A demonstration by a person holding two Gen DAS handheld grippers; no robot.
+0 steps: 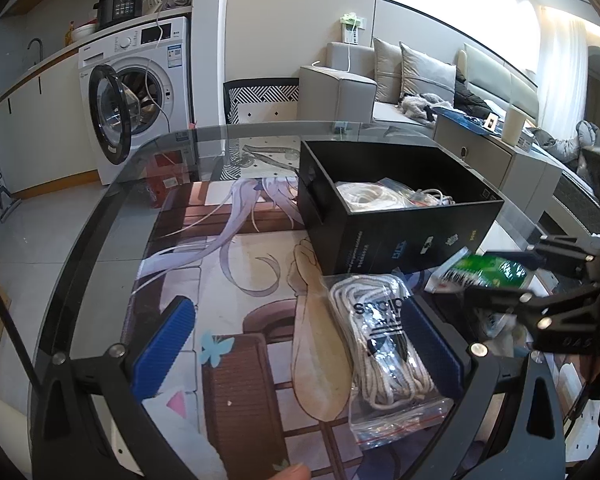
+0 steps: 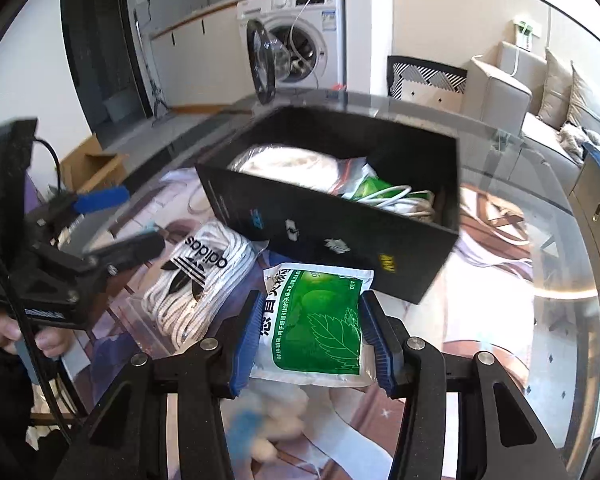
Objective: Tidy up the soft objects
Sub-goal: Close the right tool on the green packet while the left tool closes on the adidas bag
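R claw (image 2: 308,336) pinching glossy green pouch (image 2: 320,320), L claw (image 1: 296,348) agape

Blue ribbed pads (image 2: 247,336) on black right gripper (image 2: 312,340), either side of green-and-white leaf-printed packet (image 2: 320,320). White laces in clear black-logoed bag (image 1: 384,344) between left gripper's (image 1: 300,344) pads. Ahead, black box (image 1: 400,236); beneath, pastel anime-printed mat (image 1: 236,280).

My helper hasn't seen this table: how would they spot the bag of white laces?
On the glass table, find the open black box. Just before its near wall lies a clear zip bag of white laces, the only one printed with a black adidas logo.
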